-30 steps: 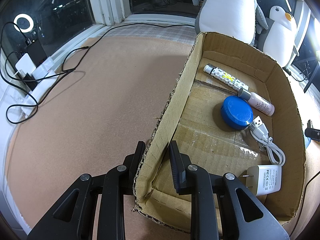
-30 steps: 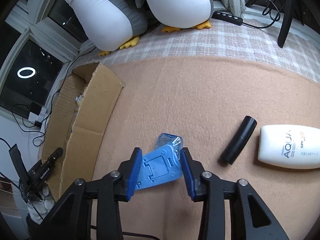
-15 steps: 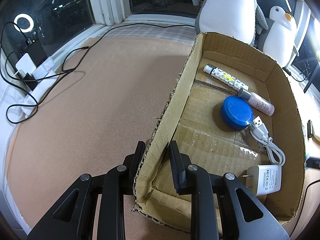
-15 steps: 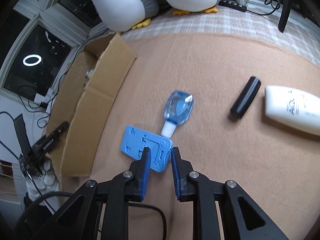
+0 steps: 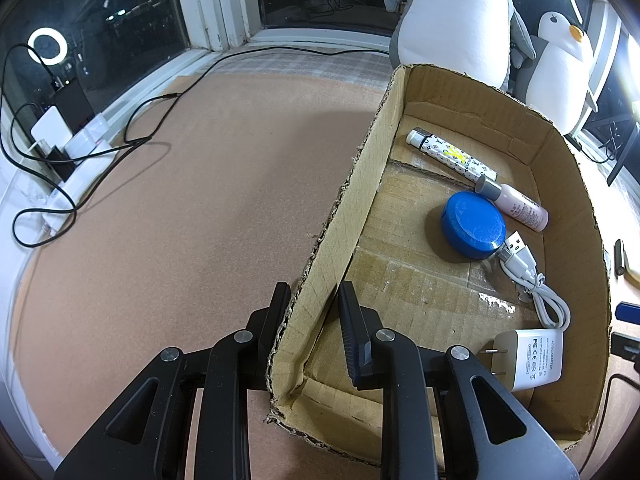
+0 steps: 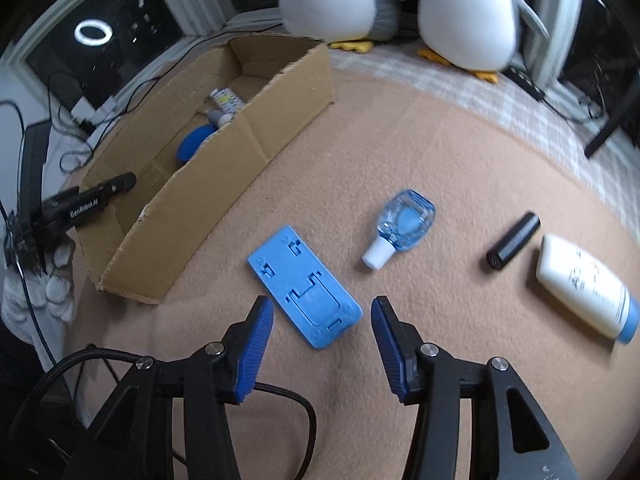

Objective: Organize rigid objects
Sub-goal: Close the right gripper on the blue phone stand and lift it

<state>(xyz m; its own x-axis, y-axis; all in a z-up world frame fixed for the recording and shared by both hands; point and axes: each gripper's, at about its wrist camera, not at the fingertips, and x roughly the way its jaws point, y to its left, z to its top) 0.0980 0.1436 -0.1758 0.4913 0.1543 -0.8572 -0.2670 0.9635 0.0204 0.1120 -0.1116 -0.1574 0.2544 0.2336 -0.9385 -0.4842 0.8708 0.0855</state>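
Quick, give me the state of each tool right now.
Left tool: shut on the cardboard box wall.
Right tool: open, holding nothing; blue plate lies between its fingers.

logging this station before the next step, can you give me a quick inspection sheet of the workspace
surface: tan felt mat.
job's things: blue plate, clear bottle, black tube and white bottle lie outside the cardboard box; blue tin and charger lie inside.
clutter: nothing seen.
grippers: left gripper straddles the box wall; right gripper, jaws open, holds nothing.
cables: black cable crosses the mat.
surroundings: penguin toys, dark windows.
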